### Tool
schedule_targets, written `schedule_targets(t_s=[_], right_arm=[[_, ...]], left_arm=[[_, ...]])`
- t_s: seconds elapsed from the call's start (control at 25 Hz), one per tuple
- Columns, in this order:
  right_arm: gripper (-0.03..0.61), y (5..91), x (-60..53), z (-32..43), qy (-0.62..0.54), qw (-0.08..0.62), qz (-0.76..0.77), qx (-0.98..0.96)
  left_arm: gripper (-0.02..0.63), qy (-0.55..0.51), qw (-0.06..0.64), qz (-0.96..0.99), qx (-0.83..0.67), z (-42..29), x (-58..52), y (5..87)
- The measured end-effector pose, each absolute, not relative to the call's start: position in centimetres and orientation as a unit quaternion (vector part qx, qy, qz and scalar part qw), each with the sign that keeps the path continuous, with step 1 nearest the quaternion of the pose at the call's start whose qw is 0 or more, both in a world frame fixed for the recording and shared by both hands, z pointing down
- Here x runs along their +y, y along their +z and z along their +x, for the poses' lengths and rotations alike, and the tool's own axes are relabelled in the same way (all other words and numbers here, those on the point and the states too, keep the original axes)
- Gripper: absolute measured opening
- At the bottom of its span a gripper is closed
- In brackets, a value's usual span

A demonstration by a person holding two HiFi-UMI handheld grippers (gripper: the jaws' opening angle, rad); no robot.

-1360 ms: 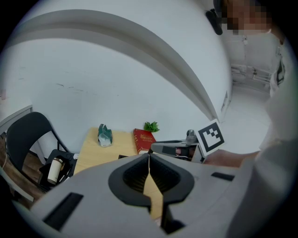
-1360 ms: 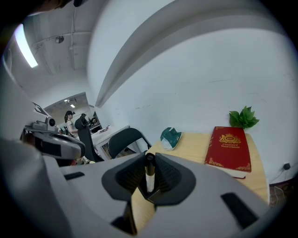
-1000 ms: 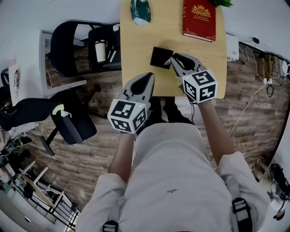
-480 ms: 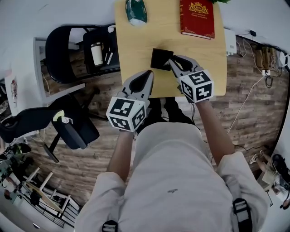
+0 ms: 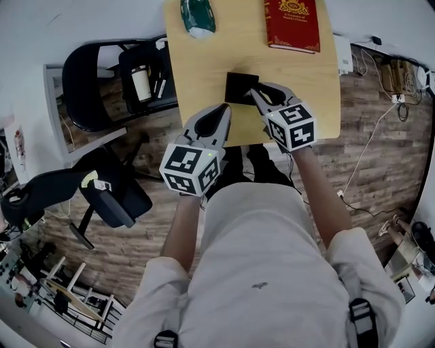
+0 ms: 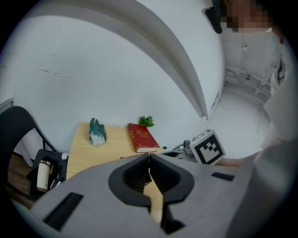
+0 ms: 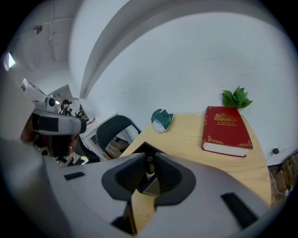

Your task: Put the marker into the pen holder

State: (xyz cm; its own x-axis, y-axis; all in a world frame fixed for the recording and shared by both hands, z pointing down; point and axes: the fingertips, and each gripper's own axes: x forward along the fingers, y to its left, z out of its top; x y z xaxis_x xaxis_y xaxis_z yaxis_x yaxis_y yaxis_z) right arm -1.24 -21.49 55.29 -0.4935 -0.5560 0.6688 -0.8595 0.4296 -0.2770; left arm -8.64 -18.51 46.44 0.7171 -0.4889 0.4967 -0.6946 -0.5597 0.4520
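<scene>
Marker being held at the holder.
The marker (image 7: 149,168) is being gripped between the closed jaws of the right gripper (image 5: 257,93). The holder (image 5: 239,87) is lying just ahead of and below those jaws, seemingly under the marker's end. The left gripper (image 5: 223,112) is being held to its left, jaws pressed together on nothing.

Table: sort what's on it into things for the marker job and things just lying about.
For the job:
- marker, clamped in the right gripper
- black pen holder, right by that gripper's tips

Lying about:
- red book
- green packet
- leafy plant at the far edge
</scene>
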Motion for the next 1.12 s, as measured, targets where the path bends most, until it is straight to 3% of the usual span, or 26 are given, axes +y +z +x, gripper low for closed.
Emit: schedule_targets(t_s=[1.12], right_arm=[[0.067,57.9,-22.9,-1.2,0.332,0.263,0.446,-0.788]], left_arm=[[0.009,0.173,0.332,0.878,-0.299,-7.4,-20.9,47.8]])
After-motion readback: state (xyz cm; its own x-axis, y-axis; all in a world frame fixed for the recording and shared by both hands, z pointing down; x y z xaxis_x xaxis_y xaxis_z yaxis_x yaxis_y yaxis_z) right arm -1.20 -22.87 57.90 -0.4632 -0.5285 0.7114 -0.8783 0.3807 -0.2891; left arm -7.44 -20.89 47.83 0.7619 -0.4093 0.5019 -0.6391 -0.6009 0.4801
